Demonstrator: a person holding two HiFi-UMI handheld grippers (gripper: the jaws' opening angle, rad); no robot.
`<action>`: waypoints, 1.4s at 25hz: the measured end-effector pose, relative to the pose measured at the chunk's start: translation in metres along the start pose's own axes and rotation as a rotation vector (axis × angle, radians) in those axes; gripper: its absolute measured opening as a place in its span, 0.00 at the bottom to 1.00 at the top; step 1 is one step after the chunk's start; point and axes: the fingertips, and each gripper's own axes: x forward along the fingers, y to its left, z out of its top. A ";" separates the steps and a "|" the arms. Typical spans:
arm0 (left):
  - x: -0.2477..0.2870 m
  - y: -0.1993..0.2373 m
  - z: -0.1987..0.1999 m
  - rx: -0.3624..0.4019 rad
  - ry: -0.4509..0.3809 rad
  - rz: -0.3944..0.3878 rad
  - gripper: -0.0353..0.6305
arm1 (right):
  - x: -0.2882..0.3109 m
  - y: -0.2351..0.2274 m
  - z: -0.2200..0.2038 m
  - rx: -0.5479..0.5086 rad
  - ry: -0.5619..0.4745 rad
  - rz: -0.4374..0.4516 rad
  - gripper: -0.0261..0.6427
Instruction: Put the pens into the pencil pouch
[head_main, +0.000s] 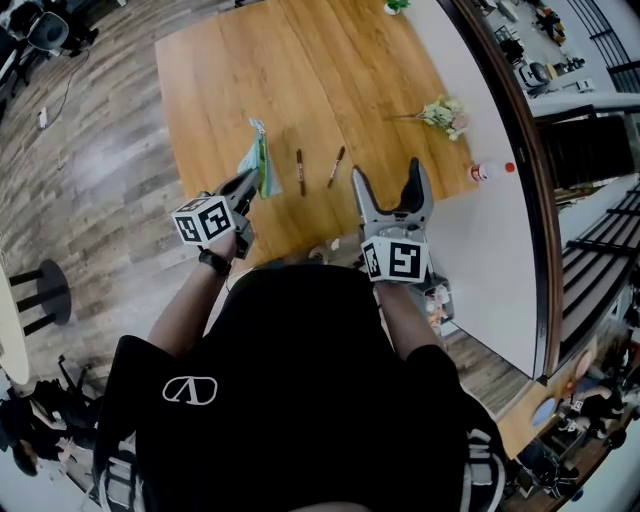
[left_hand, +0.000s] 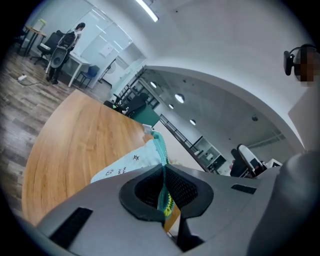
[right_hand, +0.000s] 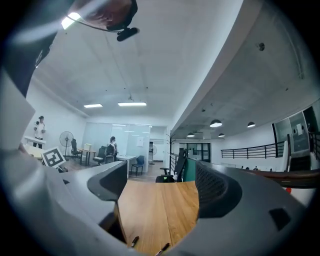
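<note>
A pale green pencil pouch (head_main: 259, 162) with a mint zipper edge hangs lifted over the wooden table (head_main: 220, 80), and my left gripper (head_main: 247, 186) is shut on its near end. In the left gripper view the pouch (left_hand: 131, 163) runs out from between the closed jaws, its zipper strip pinched there. Two dark pens lie on the table right of the pouch: one pen (head_main: 300, 171) straight, the other pen (head_main: 336, 166) slanted. My right gripper (head_main: 392, 176) is open, held above the table's near edge with nothing between its fingers. Both pens (right_hand: 134, 242) (right_hand: 162, 248) show low in the right gripper view.
A small bunch of flowers (head_main: 441, 114) lies at the table's right edge. A white counter (head_main: 490, 240) with a small bottle (head_main: 486, 171) runs along the right. A black stool (head_main: 40, 290) stands on the floor to the left. People and office chairs are far off in the room.
</note>
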 end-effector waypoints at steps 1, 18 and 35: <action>0.000 0.000 0.000 0.000 0.000 0.000 0.08 | 0.002 -0.001 -0.001 0.001 0.010 -0.002 0.64; -0.001 0.003 -0.013 -0.011 0.034 -0.009 0.08 | 0.104 -0.015 -0.222 0.251 0.737 -0.066 0.58; -0.004 0.022 -0.024 -0.060 0.049 0.013 0.08 | 0.092 0.008 -0.432 0.536 1.385 -0.109 0.45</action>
